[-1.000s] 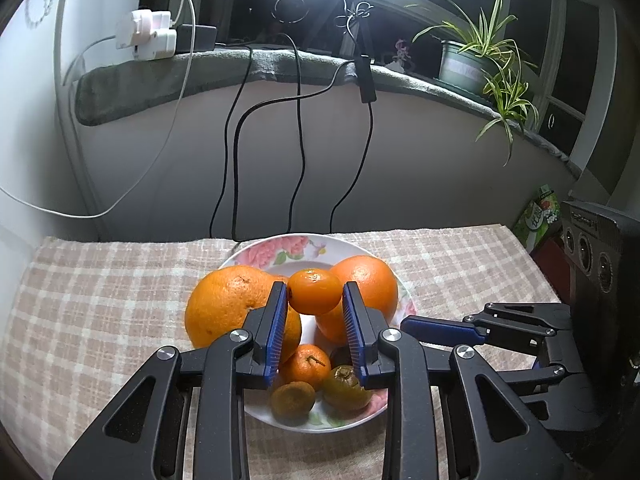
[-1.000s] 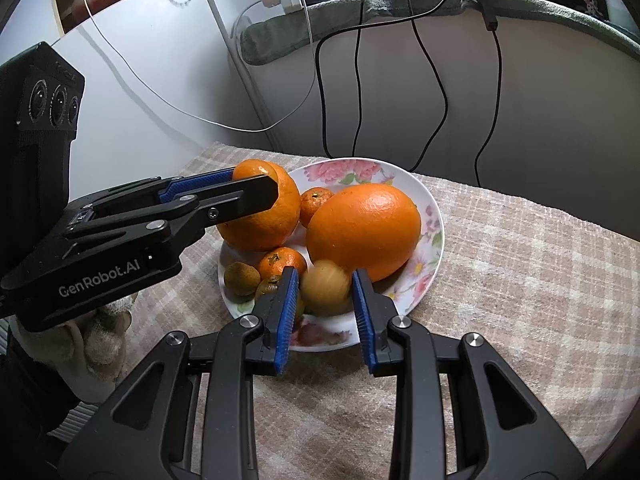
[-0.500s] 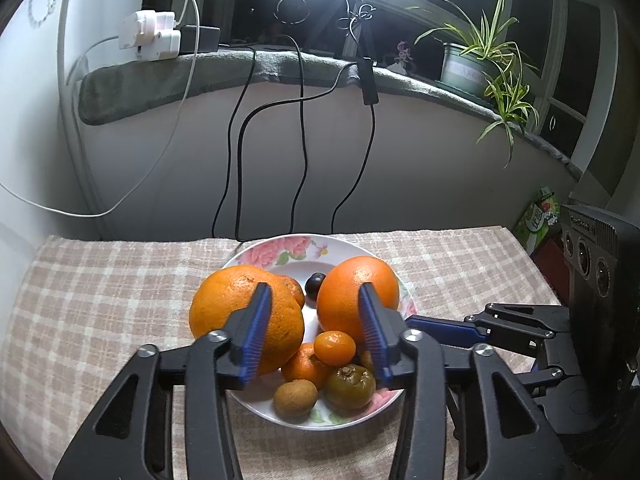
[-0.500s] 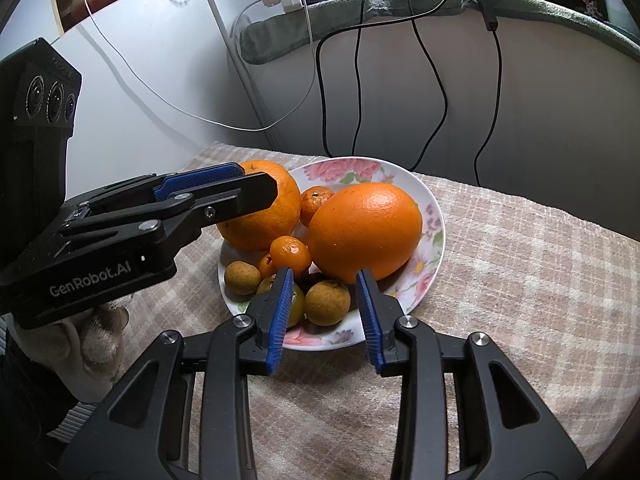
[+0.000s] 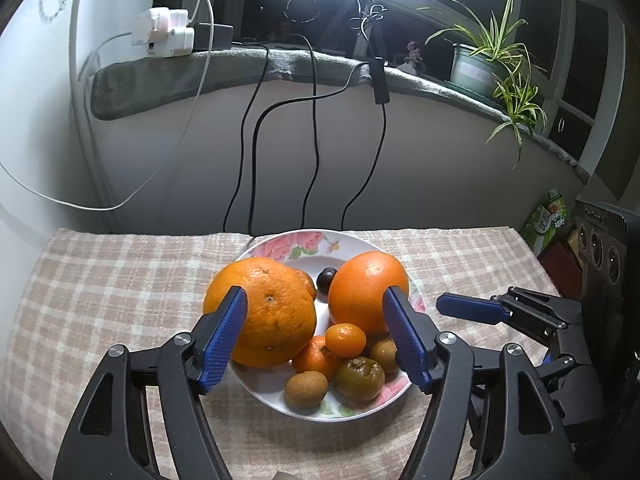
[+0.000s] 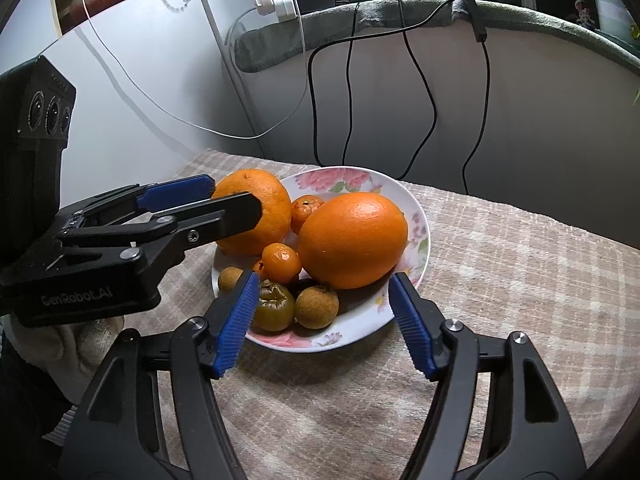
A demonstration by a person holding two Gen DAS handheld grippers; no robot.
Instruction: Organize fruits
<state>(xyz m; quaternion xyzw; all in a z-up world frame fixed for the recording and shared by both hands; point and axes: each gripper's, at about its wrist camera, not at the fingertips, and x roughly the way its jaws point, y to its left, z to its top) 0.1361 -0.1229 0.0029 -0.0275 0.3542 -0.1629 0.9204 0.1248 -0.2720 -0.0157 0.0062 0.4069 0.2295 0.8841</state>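
Observation:
A flowered white plate on the checked cloth holds two big oranges, small mandarins, brown round fruits, a greenish-brown fruit and a dark plum. My left gripper hovers at the plate's near edge, its jaws opening, with no fruit pressed between the pads. A small mandarin rests loose on the pile. My right gripper stands over the plate's near rim, its jaws also opening. A brown fruit lies free on the plate just beyond them.
The checked cloth covers the table up to a curved wall. Black cables hang down the wall from a grey ledge, which carries a white power strip and a potted plant. A green packet stands at the right.
The left gripper let go of the small mandarin, which dropped among the fruits. The right gripper released the brown fruit onto the plate. Both pairs of jaws widened.

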